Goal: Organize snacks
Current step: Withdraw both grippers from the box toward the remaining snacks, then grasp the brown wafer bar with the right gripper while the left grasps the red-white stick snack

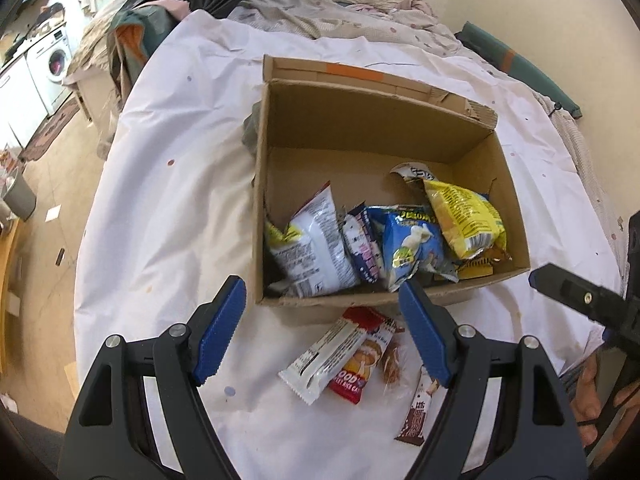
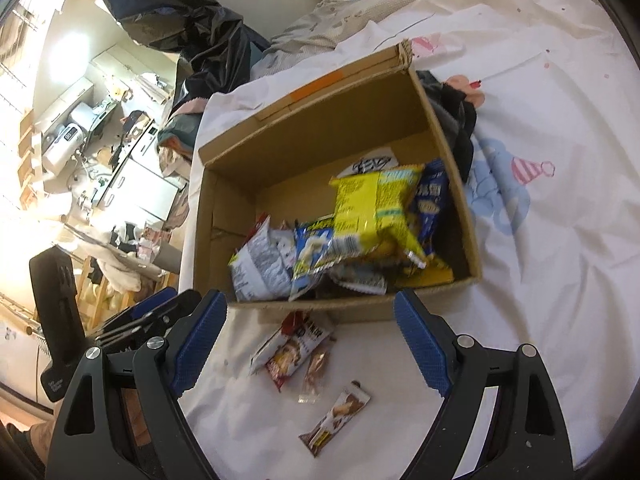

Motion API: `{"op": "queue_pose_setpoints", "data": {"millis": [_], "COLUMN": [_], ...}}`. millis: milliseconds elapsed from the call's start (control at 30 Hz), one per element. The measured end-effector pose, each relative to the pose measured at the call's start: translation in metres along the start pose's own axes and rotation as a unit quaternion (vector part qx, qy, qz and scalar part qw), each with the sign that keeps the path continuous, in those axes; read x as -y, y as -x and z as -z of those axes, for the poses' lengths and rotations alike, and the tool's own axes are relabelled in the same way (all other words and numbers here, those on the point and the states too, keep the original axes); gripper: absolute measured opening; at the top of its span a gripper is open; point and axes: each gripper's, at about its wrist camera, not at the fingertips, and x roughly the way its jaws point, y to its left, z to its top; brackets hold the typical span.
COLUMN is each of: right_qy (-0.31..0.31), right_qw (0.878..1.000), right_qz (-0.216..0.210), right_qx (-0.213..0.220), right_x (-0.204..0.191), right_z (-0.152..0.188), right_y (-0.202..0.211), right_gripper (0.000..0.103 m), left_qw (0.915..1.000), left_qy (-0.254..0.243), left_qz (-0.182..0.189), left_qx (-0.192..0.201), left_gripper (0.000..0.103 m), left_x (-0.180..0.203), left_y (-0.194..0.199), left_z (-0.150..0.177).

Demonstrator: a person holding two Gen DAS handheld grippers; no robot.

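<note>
Both tongs, left (image 1: pixel 320 296) and right (image 2: pixel 310 312), gaped wide, empty, low in frame. Box (image 1: pixel 516 216) mid-frame held chip bags (image 1: pixel 460 216); snack bars (image 1: pixel 340 354) lay on bed (image 1: pixel 168 208) just below it.

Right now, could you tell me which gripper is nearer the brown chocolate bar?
Right, probably. The right gripper hangs above the brown chocolate bar; the left gripper hovers leftward, over the white bar.

Open cardboard box (image 1: pixel 400 128) holding snack bags (image 1: pixel 384 240), four snack bars (image 1: pixel 348 356) lying just outside
</note>
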Motion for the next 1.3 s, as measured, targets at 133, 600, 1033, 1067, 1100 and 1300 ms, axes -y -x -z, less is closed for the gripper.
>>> {"op": "queue_pose_setpoints", "data": {"millis": [133, 600, 1033, 1067, 1100, 1300], "right_qy": [-0.013, -0.076, -0.019, 0.001, 0.014, 0.017], "right_qw": [1.0, 0.987, 0.968, 0.966, 0.965, 0.967], "right_qz": [-0.007, 0.029, 0.107, 0.125, 0.135, 0.137], "right_qx": [-0.028, -0.14, -0.227, -0.228, -0.226, -0.212], "right_x": [0.0, 0.013, 0.0, -0.004, -0.006, 0.003], "right_z": [0.012, 0.062, 0.089, 0.09, 0.091, 0.088], "right_y": [-0.008, -0.048, -0.097, -0.099, -0.099, -0.083], "right_gripper": [0.088, 0.087, 0.057, 0.051, 0.045, 0.019], "left_qw": [1.0, 0.9991, 0.9917, 0.9921, 0.9925, 0.9907], "left_qy": [0.004, 0.022, 0.098, 0.091, 0.081, 0.058], "left_qz": [-0.003, -0.018, -0.039, -0.041, -0.043, -0.032], "left_qx": [-0.008, -0.031, -0.074, -0.076, -0.082, -0.119], "left_gripper": [0.076, 0.076, 0.076, 0.076, 0.076, 0.076], "left_x": [-0.002, -0.012, -0.044, -0.042, -0.038, -0.029], "left_y": [0.0, 0.005, -0.011, -0.012, -0.015, -0.031], "left_z": [0.006, 0.03, 0.035, 0.035, 0.036, 0.039]}}
